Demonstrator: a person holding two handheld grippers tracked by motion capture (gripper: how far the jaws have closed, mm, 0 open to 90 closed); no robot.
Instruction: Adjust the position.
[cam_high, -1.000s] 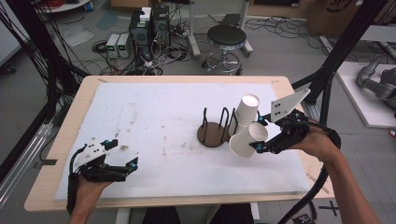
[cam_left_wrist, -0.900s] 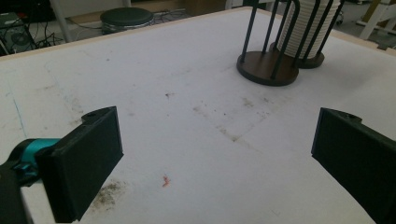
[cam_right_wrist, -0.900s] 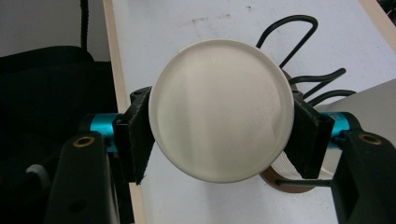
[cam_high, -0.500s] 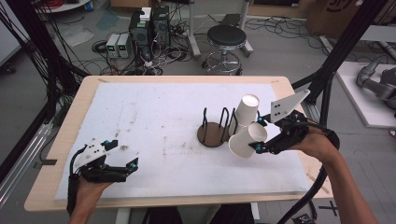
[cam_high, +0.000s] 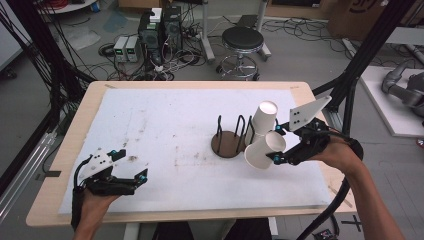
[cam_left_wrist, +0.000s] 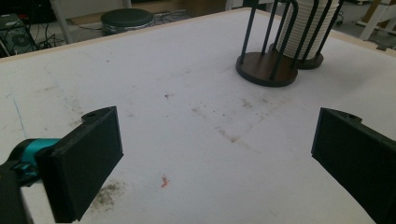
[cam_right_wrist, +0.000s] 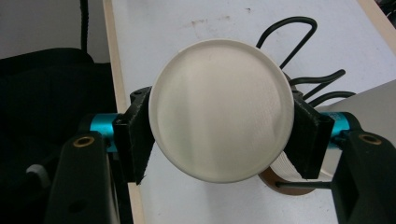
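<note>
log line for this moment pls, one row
right claw: shut on white paper cup, held sideways beside cup stack | wire rack: empty | left claw: open, nothing between its jaws

Behind my table (cam_high: 75, 131), which is wooden-edged under a stained white cover (cam_high: 165, 125), I see a black round stool (cam_high: 242, 40) on the grey floor. Left of the stool sit dark computer cases (cam_high: 160, 25) and two small pale boxes (cam_high: 126, 48) among loose cables (cam_high: 175, 65). At the far right a white platform (cam_high: 387, 107) carries a grey robot arm (cam_high: 405, 92); black frame struts (cam_high: 367, 47) rise beside it.
</note>
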